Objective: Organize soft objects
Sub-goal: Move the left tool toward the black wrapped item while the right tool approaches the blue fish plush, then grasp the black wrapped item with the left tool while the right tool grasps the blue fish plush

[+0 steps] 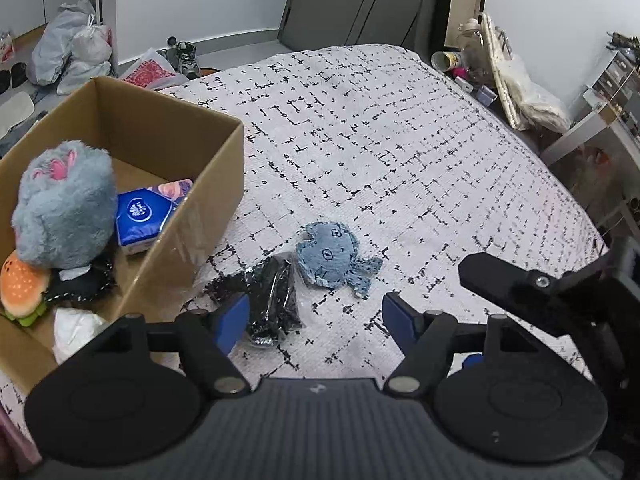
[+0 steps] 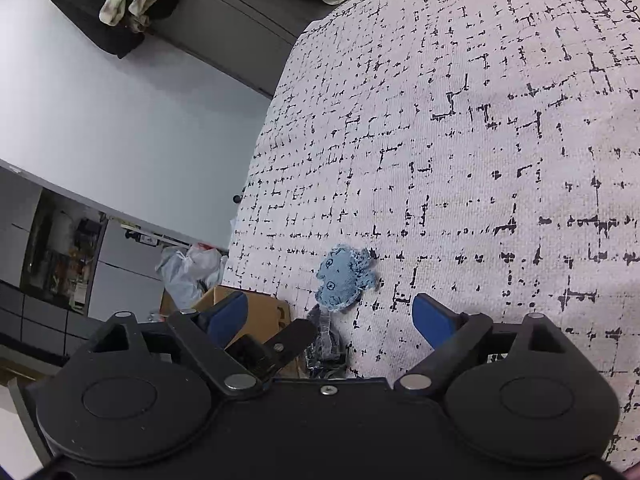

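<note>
From my left wrist camera, my left gripper [image 1: 314, 318] stands open over the patterned bedspread [image 1: 420, 152], nothing between its blue pads [image 1: 234, 320]. The denim octopus toy [image 1: 334, 258] lies on the cover at about twelve o'clock from the gap, just beyond the fingertips and apart from them. A black speckled packet [image 1: 274, 300] in clear wrap lies at about eleven o'clock, just beside the left pad and touching the octopus's edge. The octopus is flat, pale blue, with frayed seams, two stitched square eyes and short legs splayed to the right. At nine to ten o'clock stands one cardboard box [image 1: 208, 200], holding one grey plush toy [image 1: 64, 208], one burger plush [image 1: 22, 288], one blue tissue pack [image 1: 142, 222] and something white [image 1: 76, 328]. My other gripper's black finger shows at three o'clock.

From my right wrist camera, my right gripper [image 2: 330, 318] is also open and empty. The same single octopus [image 2: 344, 280] lies at twelve o'clock, just ahead of the gap, apart from both pads. The packet [image 2: 326, 344] sits low between the fingers, at about six o'clock from the octopus, partly hidden by my left gripper's finger. A corner of the box [image 2: 260, 312] shows at nine o'clock.
</note>
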`<state>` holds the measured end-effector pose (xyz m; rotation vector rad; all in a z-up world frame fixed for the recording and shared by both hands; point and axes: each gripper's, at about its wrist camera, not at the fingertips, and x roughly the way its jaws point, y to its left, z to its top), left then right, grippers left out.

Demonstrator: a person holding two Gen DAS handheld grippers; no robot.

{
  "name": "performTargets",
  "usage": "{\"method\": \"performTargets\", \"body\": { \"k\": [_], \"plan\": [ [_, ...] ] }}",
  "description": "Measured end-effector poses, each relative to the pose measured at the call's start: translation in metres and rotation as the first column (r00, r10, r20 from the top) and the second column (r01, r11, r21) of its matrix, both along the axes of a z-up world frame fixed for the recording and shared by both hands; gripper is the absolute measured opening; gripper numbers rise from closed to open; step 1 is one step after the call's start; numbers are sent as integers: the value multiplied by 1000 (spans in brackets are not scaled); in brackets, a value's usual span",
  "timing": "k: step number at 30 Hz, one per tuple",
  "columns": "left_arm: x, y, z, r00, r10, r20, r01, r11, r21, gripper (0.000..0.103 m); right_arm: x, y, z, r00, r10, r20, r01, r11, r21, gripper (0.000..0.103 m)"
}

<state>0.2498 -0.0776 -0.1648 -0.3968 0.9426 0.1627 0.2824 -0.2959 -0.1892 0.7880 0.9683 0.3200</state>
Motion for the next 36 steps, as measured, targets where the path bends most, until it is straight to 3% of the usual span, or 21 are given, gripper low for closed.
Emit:
{"method": "performTargets", "body": {
  "k": [10,11,13,17,28,36],
  "plan": [
    [9,-2,-33,997,39,-68,-36,998,50,66,7,2,-8,1000,-6,-13,6,1000,-27,89],
    [9,-1,-35,996,43,-72,-39,998,55,62,7,2,-8,1000,-5,-12,4,1000,-30,89],
    [10,1,-39,996,52,-78,-48,997,57,37,7,3,-10,1000,1,-11,-1,999,-33,89],
    [9,2,-40,997,32,-68,-27,997,74,27,10,9,-14,1000,17,-4,-17,999,-42,89],
    [10,7,-9,999,-37,-15,37,999,-22,22,17,17,-19,999,-1,47,3,1000,-31,89],
    [13,20,17,995,-66,80,70,997,-42,21,25,16,-29,999,-35,31,35,999,17,86]
  ]
}}
